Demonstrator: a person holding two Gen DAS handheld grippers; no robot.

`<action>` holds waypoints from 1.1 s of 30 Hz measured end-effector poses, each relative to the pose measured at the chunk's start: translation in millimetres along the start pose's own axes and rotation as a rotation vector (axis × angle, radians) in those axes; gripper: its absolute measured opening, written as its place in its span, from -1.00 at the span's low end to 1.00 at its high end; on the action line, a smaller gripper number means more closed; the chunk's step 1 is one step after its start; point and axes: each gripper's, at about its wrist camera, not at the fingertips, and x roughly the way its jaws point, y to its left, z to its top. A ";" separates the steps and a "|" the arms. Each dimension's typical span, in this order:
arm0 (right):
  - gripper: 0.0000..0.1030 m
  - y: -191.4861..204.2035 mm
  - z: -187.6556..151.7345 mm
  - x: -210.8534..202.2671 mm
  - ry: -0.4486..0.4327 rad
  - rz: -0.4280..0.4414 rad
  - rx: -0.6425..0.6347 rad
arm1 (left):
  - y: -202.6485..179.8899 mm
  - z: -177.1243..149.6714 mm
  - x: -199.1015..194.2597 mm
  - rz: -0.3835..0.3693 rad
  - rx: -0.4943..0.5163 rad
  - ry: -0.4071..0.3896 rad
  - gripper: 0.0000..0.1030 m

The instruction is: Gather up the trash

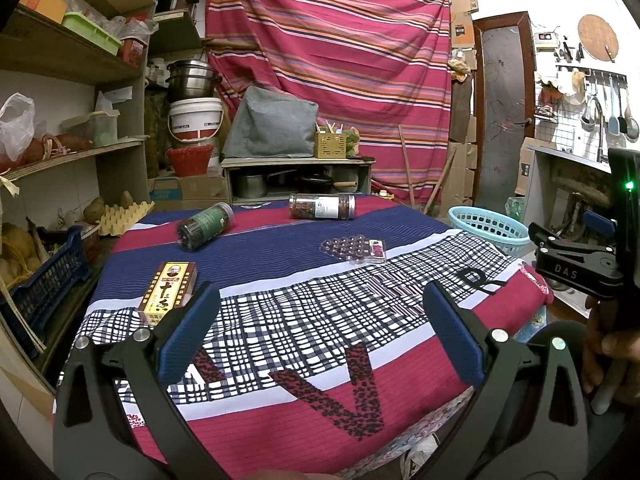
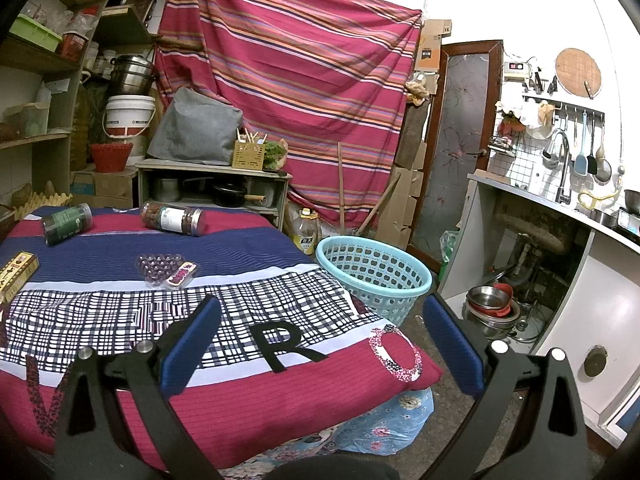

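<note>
On the cloth-covered table [image 1: 320,360] lie a yellow box [image 1: 168,292] at the left, a dark green jar [image 1: 206,226] on its side, a clear jar of red bits [image 1: 322,206] farther back, and a clear plastic blister tray [image 1: 354,249] in the middle. A light blue basket [image 2: 374,276] stands on the floor off the table's right side. My left gripper [image 1: 320,320] is open over the near table edge, holding nothing. My right gripper [image 2: 320,328] is open above the table's right corner, also holding nothing. The same box [image 2: 16,272], green jar [image 2: 66,224], clear jar [image 2: 174,218] and tray [image 2: 166,270] show in the right wrist view.
Wooden shelves [image 1: 72,152] with bags, tubs and a blue crate line the left. A low cabinet [image 1: 296,178] with pots stands behind the table before a striped curtain. At right, a sink counter [image 2: 560,216] has metal bowls [image 2: 490,304] beneath it. A hand holding the other gripper's body [image 1: 580,272] shows at right.
</note>
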 end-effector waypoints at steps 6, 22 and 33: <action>0.91 -0.9 0.1 0.2 0.000 0.001 -0.001 | 1.1 0.3 0.4 -0.001 -0.001 -0.001 0.90; 0.91 -0.4 0.2 0.3 0.000 0.001 0.000 | 0.8 0.3 0.2 -0.002 -0.002 0.000 0.90; 0.91 -0.4 0.2 0.3 0.000 0.001 -0.001 | -1.0 0.0 -0.3 -0.001 -0.005 -0.002 0.90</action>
